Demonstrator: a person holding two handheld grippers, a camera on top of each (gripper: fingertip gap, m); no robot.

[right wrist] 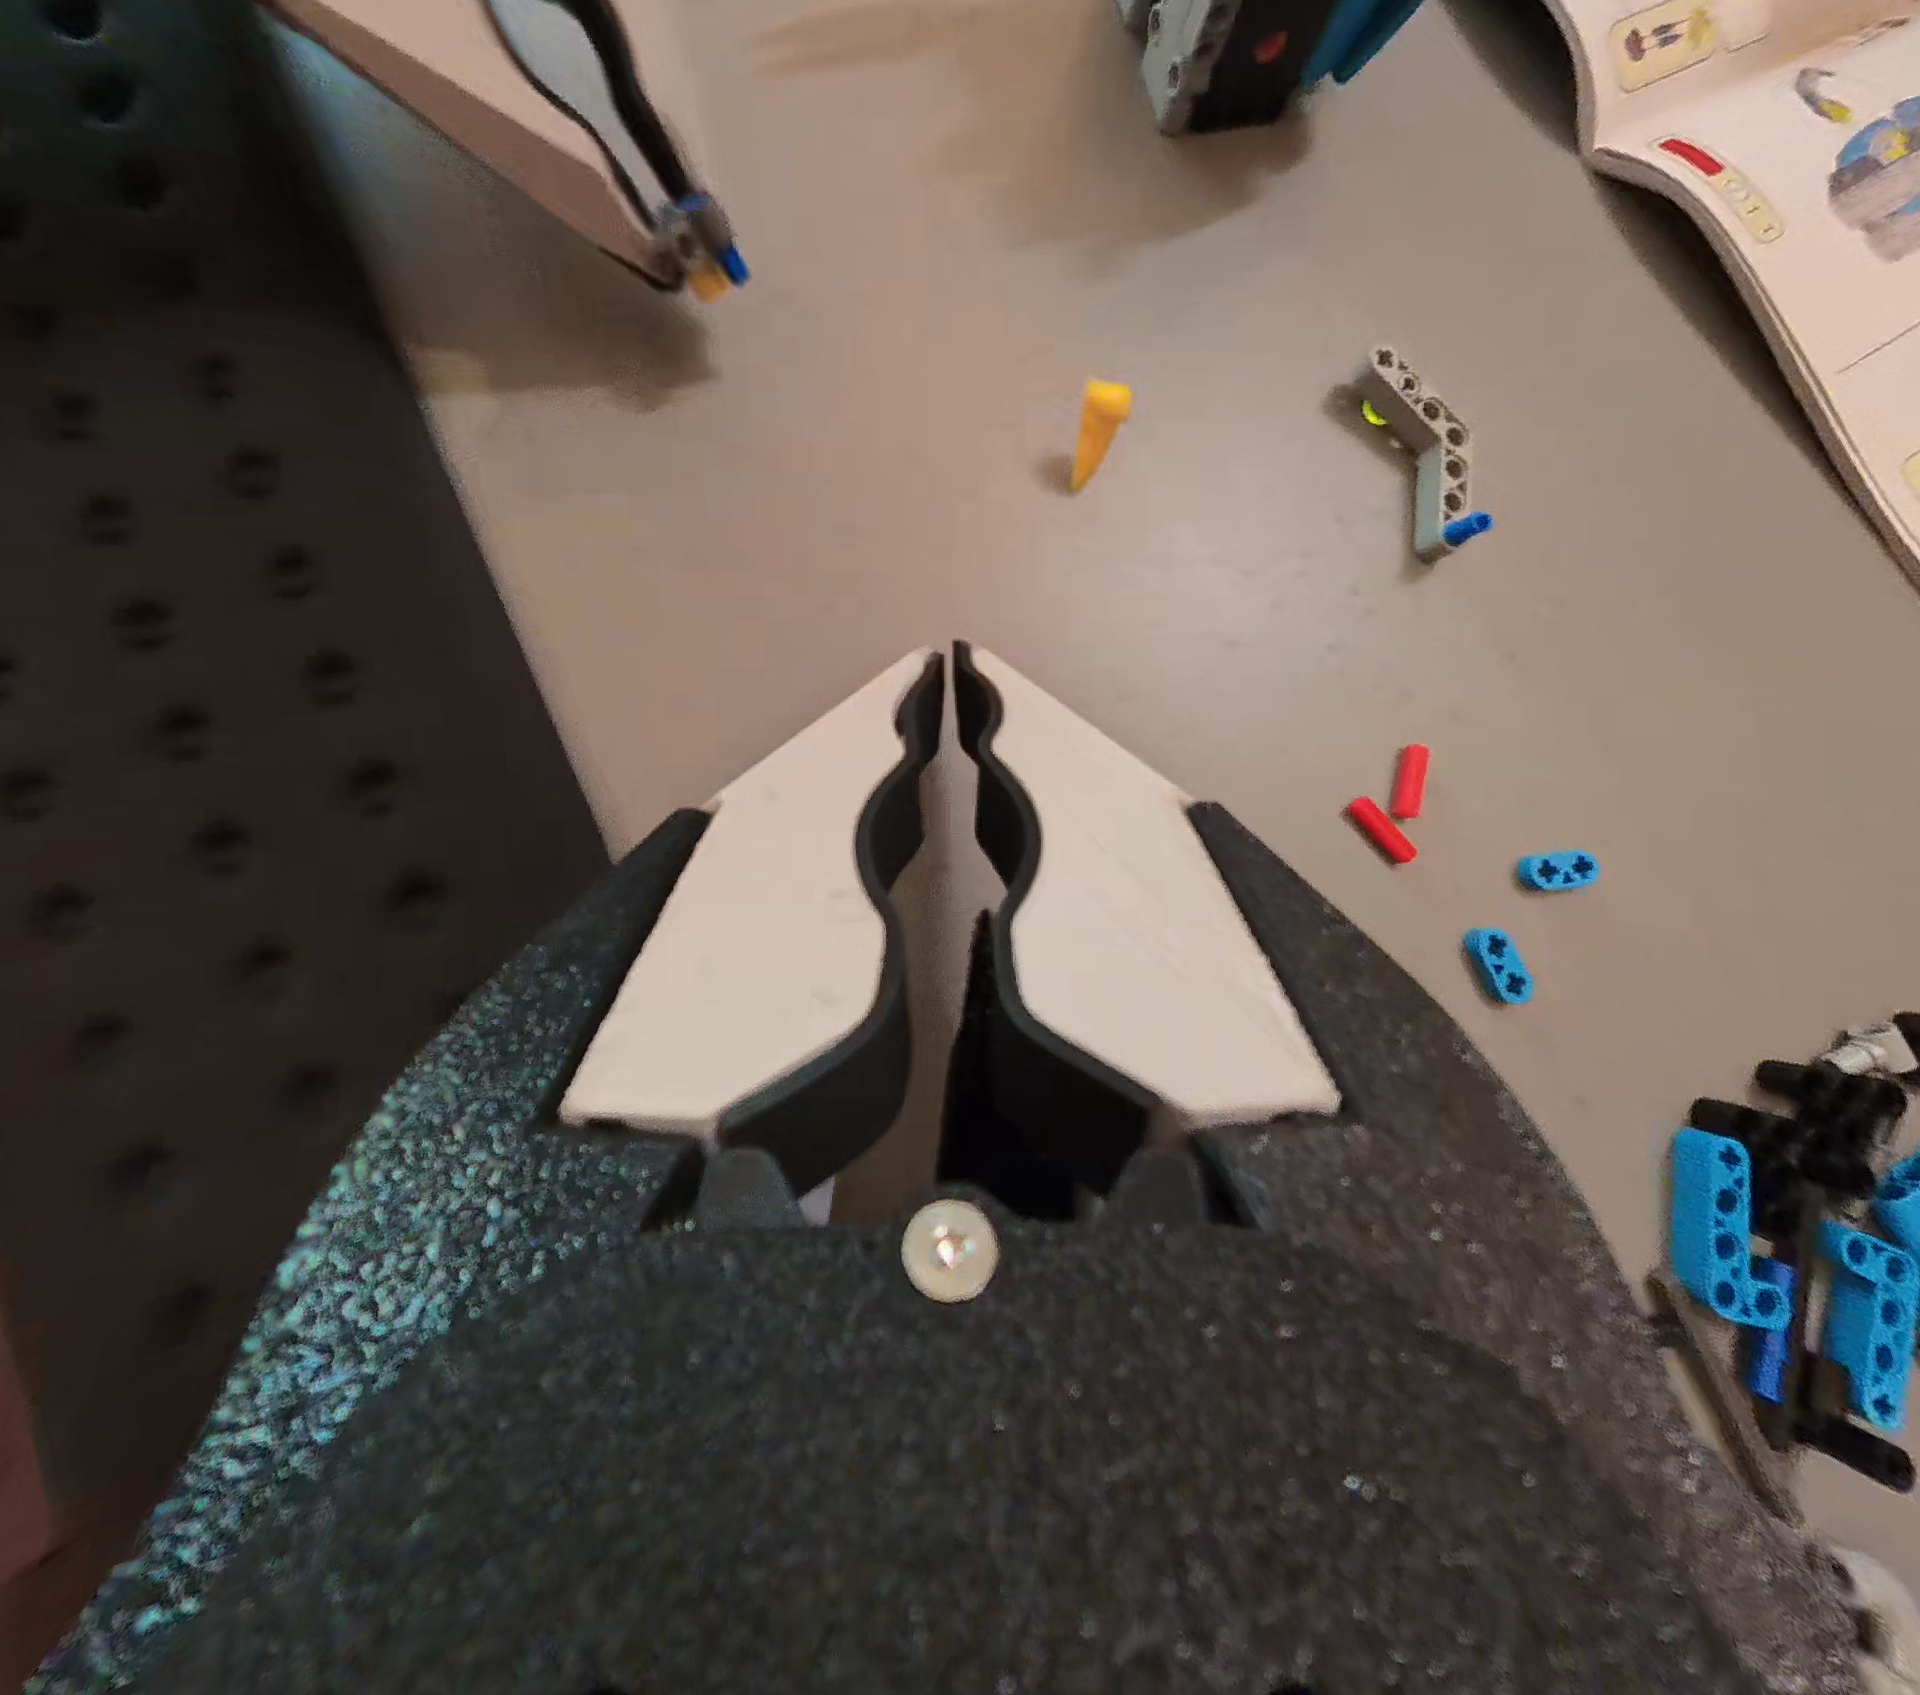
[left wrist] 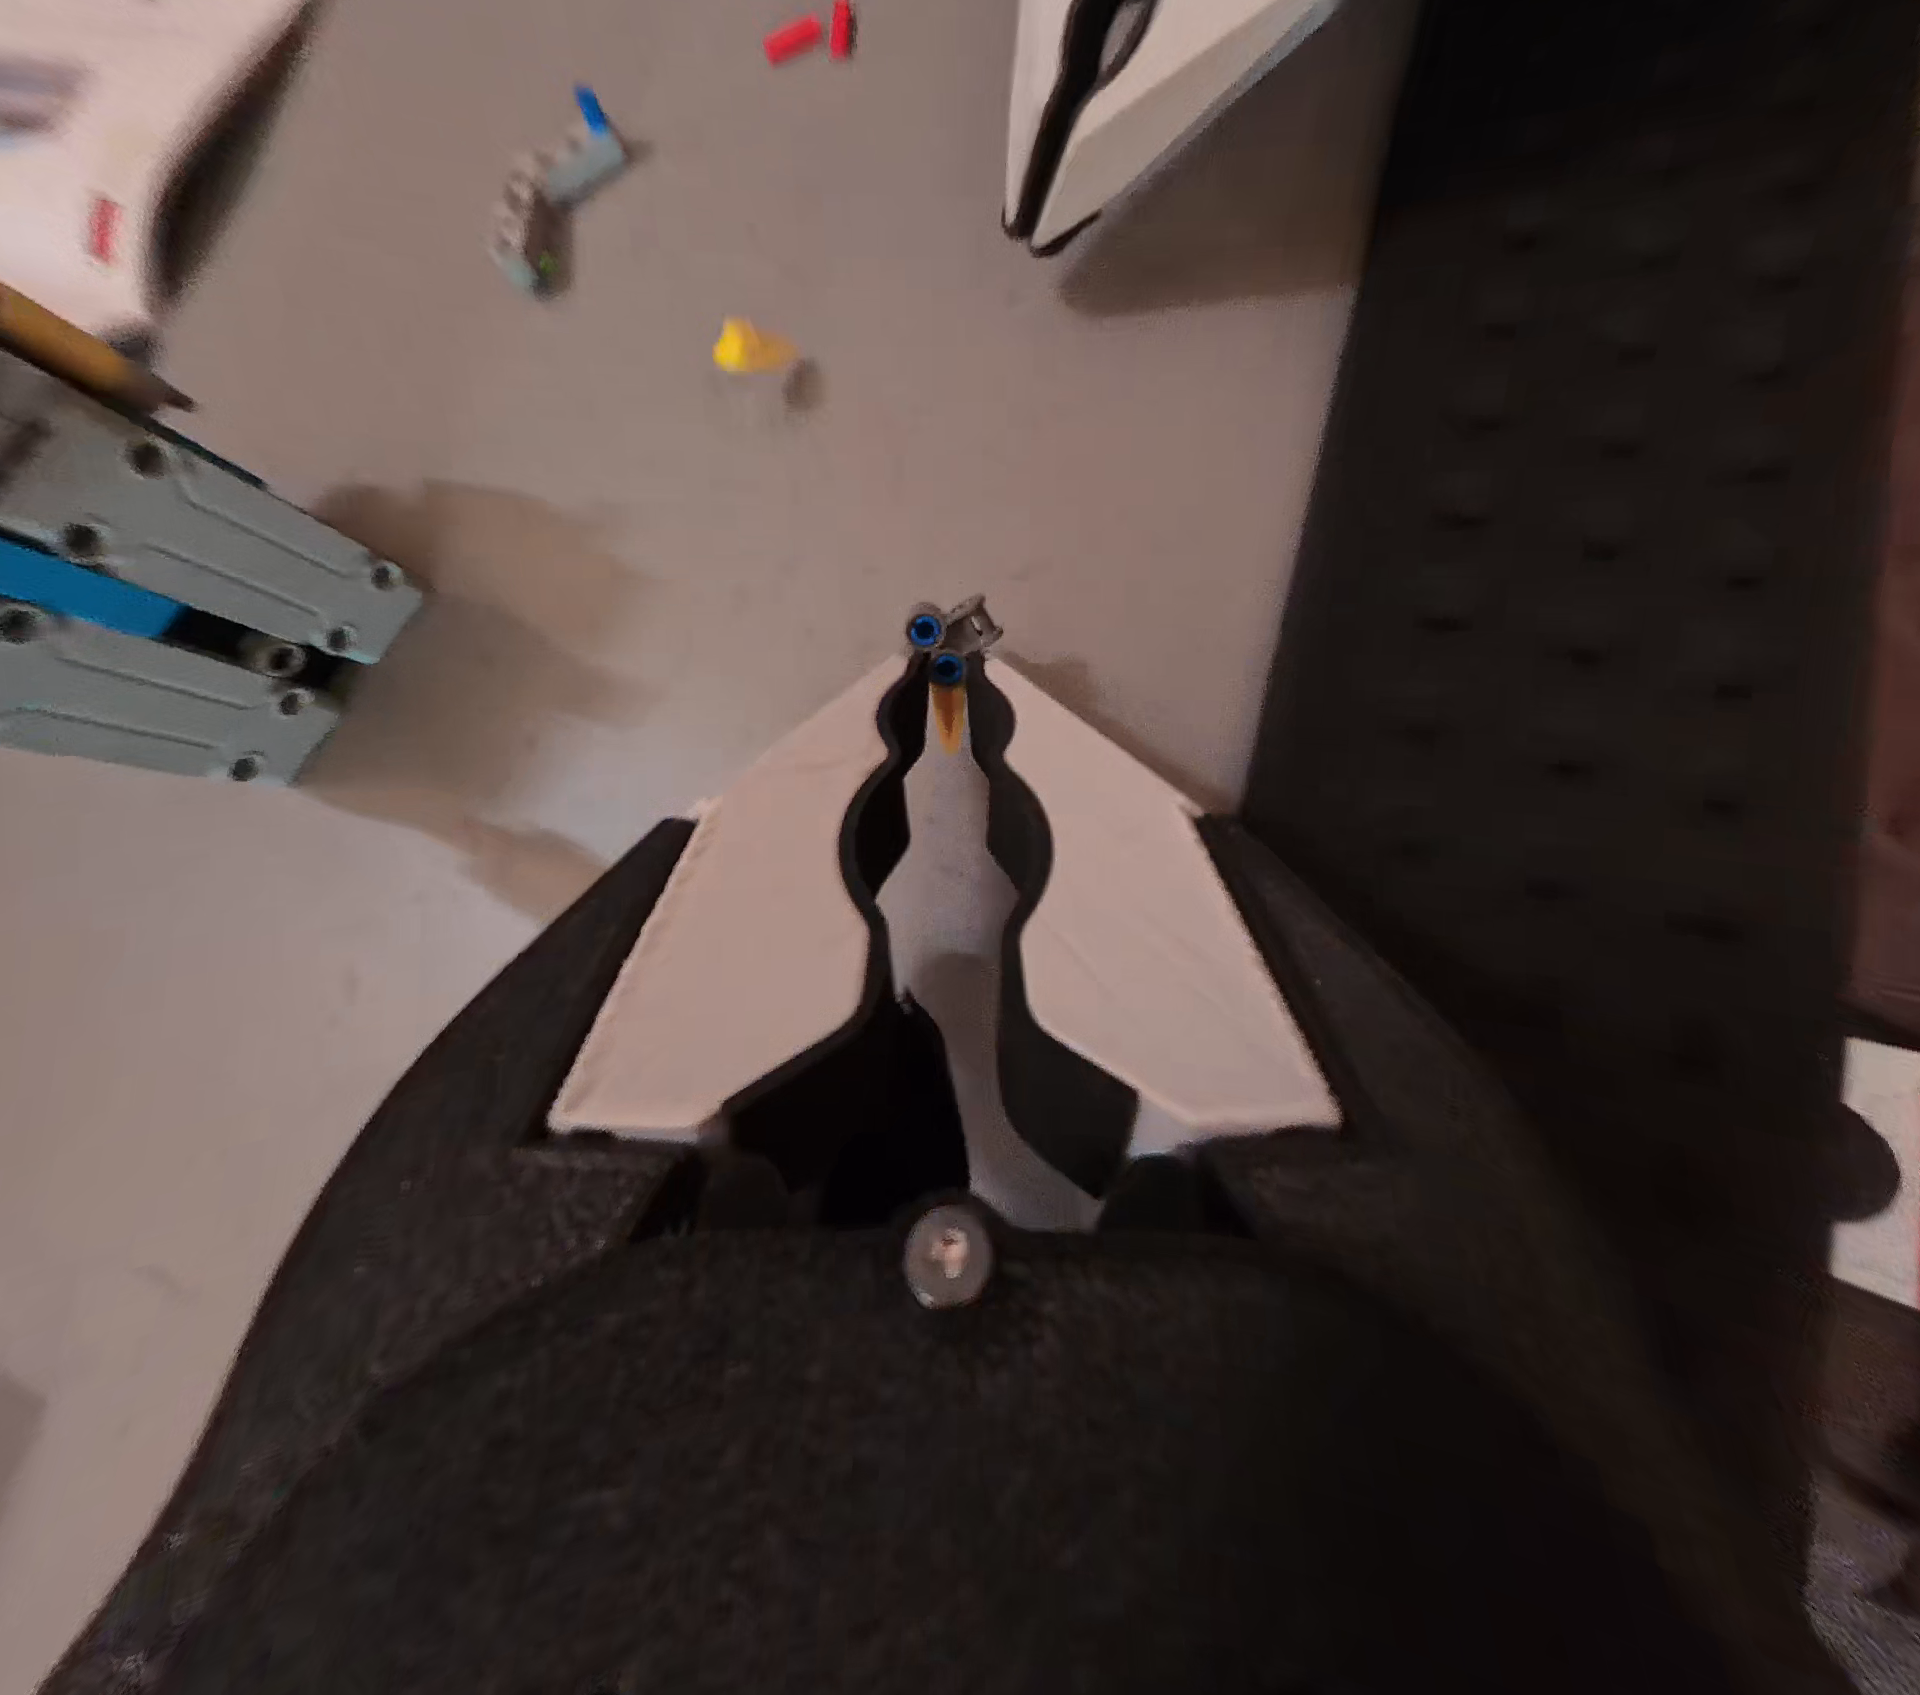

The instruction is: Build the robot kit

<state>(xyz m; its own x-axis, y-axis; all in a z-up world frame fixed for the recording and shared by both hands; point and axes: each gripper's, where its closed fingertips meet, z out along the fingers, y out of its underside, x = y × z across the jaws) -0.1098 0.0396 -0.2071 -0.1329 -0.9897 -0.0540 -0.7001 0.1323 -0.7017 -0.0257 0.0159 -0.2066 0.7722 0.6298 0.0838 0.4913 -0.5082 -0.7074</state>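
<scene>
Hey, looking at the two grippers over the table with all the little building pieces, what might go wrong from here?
1. The left gripper pinches a small grey, blue and yellow assembly only at its very tips, so it may twist or slip out.
2. Loose parts lie close by: the yellow piece, two red pins and the grey bent beam. A sweep of either gripper might scatter them.
3. The right gripper is shut and empty near the left one; they may collide.

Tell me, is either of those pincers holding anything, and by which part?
The left gripper pinches a small grey plastic piece with blue pins and a yellow part at its very fingertips; the exact grip spot is hidden. The right gripper is shut and empty.
</scene>
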